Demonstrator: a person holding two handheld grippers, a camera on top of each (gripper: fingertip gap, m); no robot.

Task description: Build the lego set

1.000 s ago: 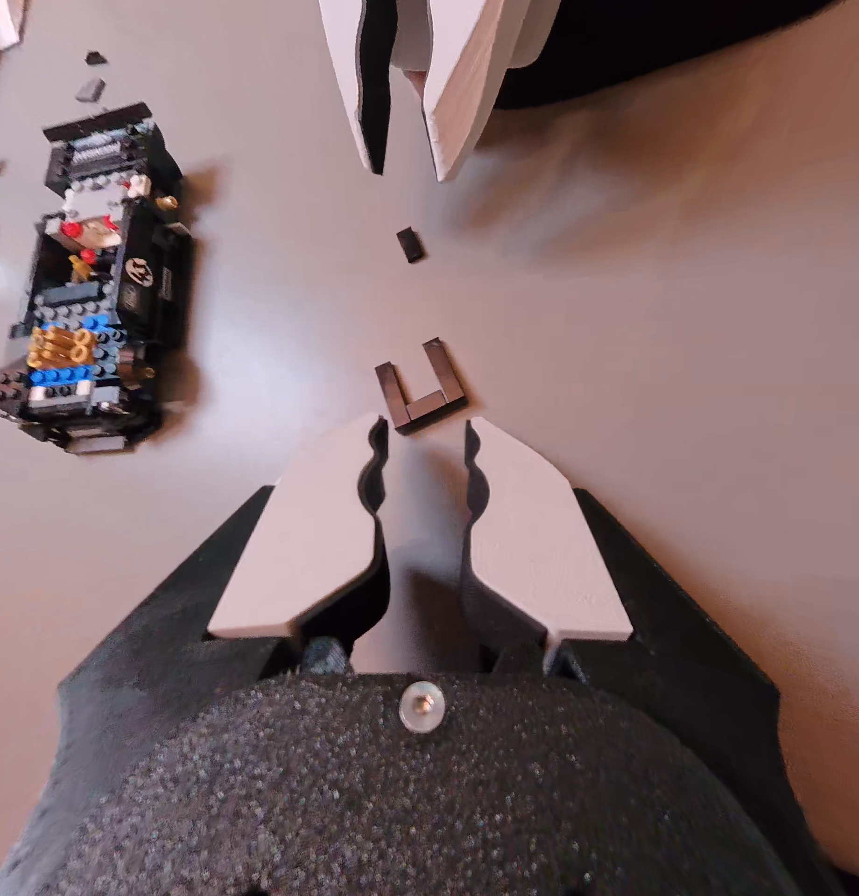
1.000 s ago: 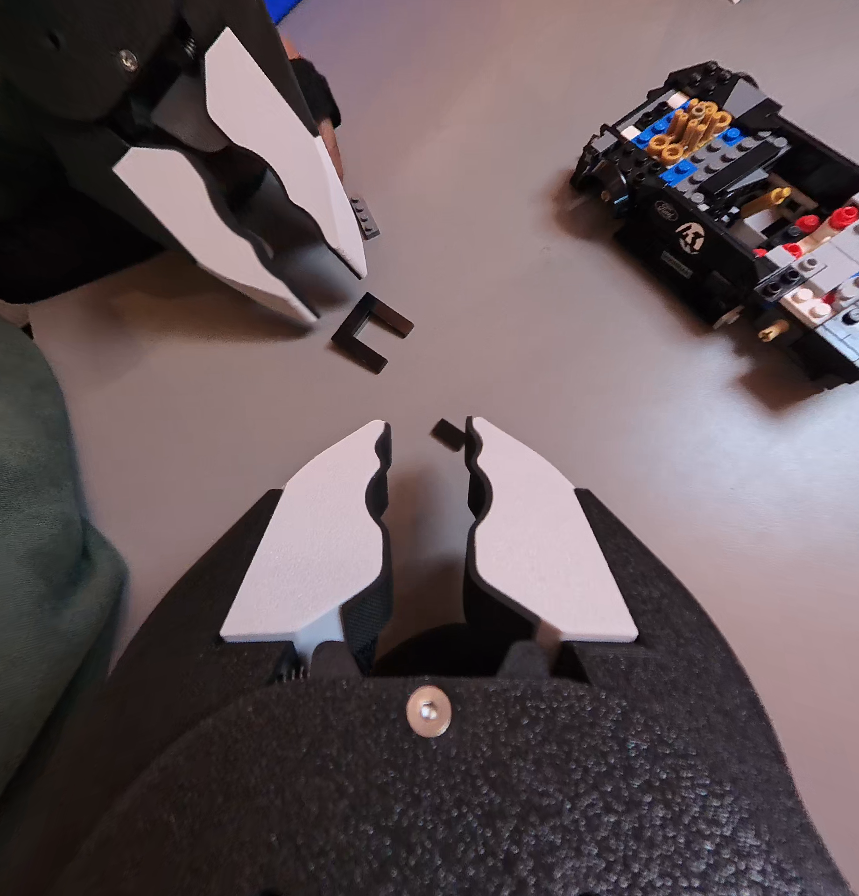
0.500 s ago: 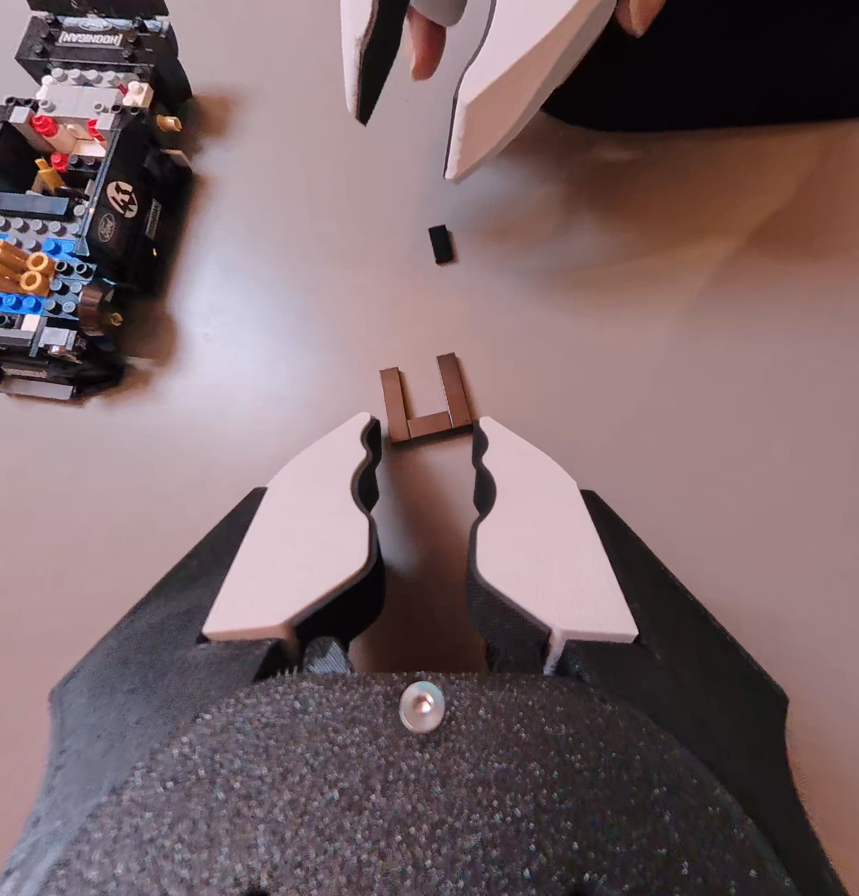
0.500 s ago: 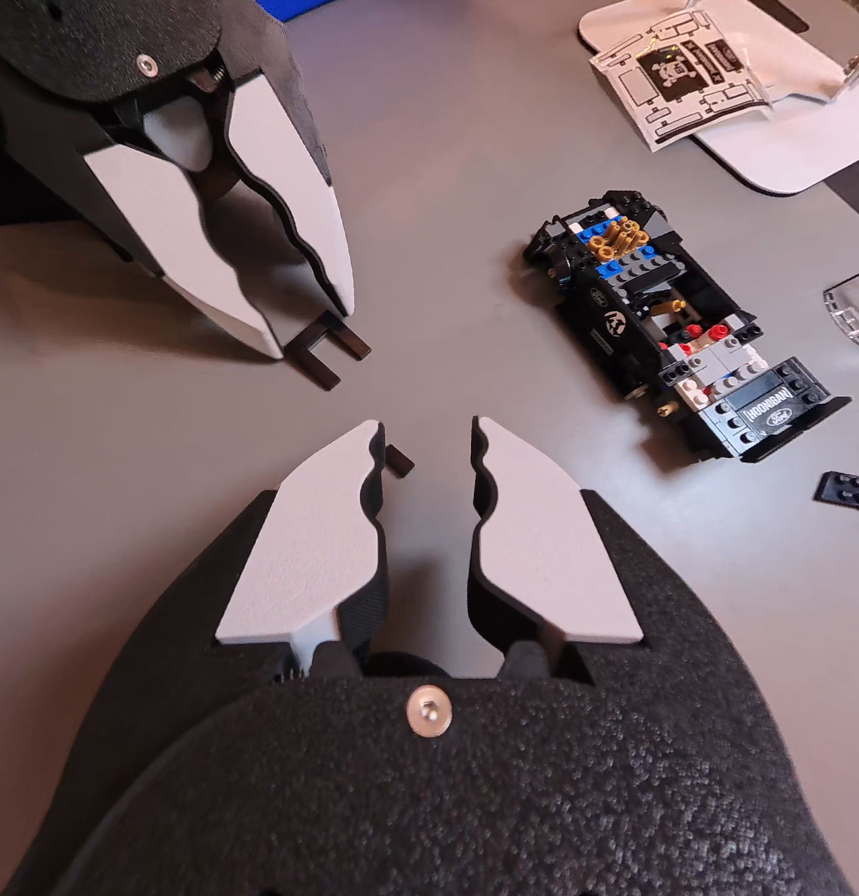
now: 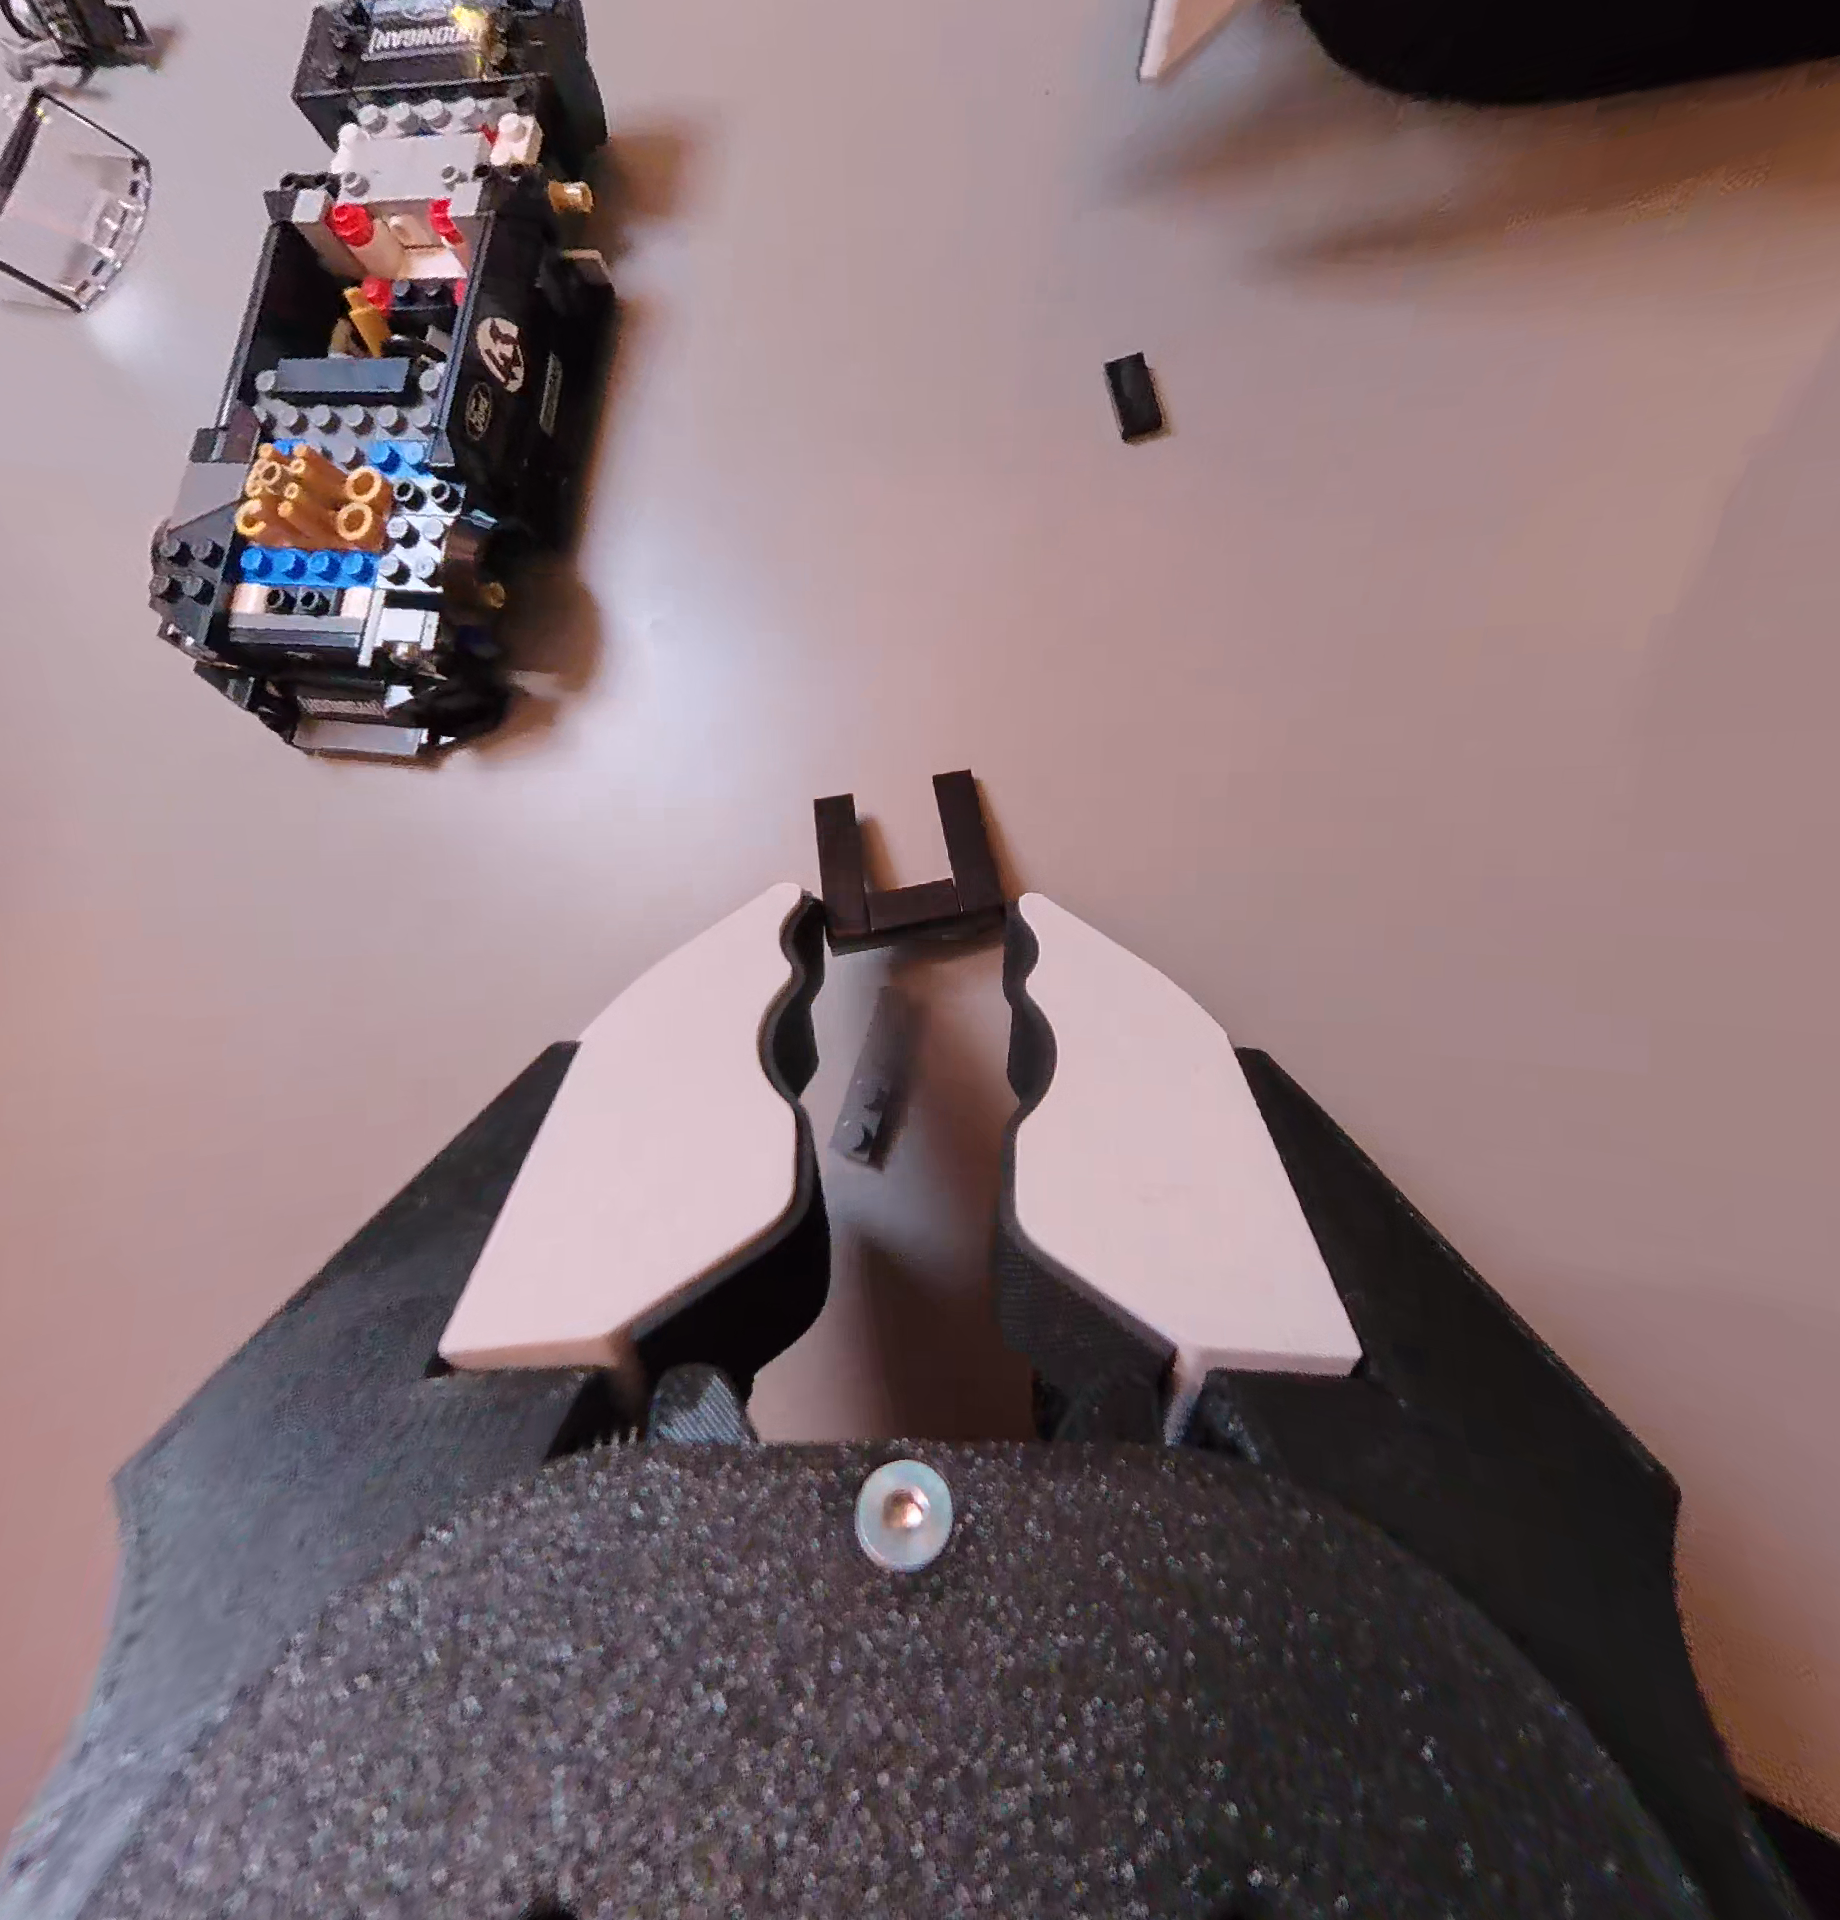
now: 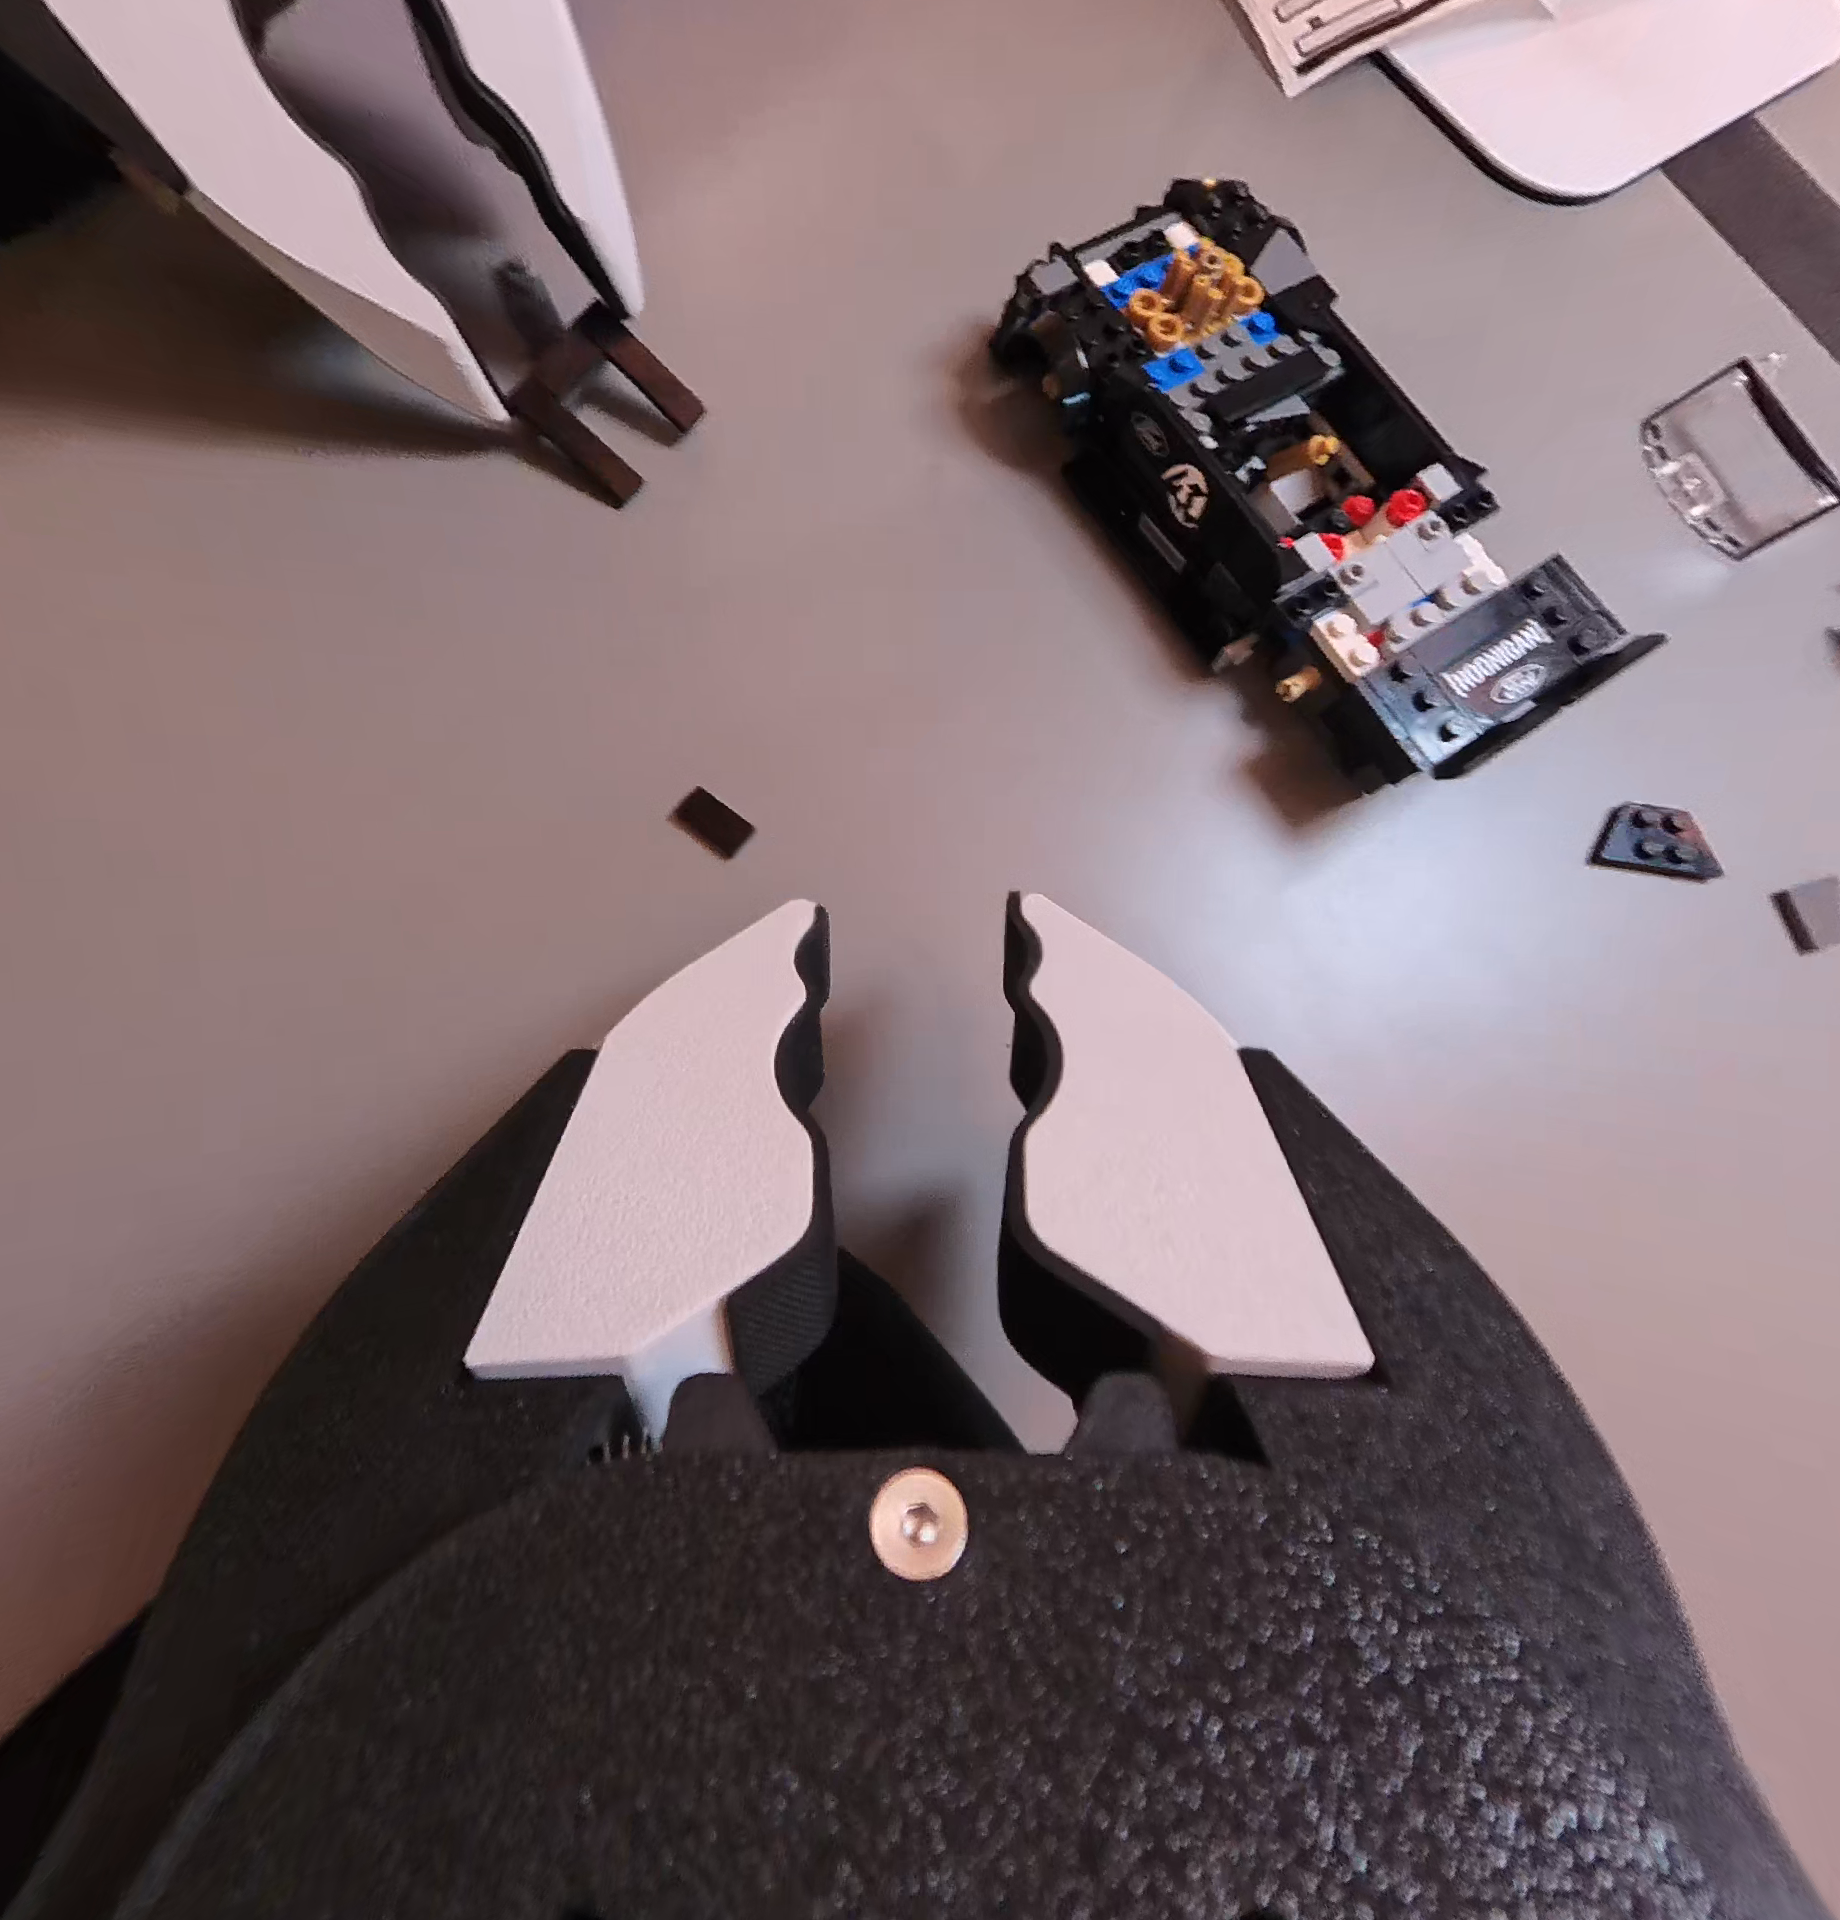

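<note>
My left gripper is shut on the base of a black U-shaped lego piece, whose two prongs point away from me. It holds the piece just above the grey table; it also shows in the right wrist view with the piece. A dark grey plate lies on the table under its fingers. My right gripper is open and empty. A small black tile lies just ahead of its left fingertip, also seen in the left wrist view. The part-built black car stands apart.
A clear windscreen piece lies beyond the car. A black wedge plate and a small grey piece lie at the right. A white tray with a sticker sheet sits at the far right. A dark sleeve is opposite. The small black tile is about 5 cm from my right fingertips and 11 cm from my left. It turns up in the left wrist view as well.
My left gripper closed on the U-shaped piece and rose with it, uncovering the grey plate below. My right gripper drew back from the small black tile and stayed open.
</note>
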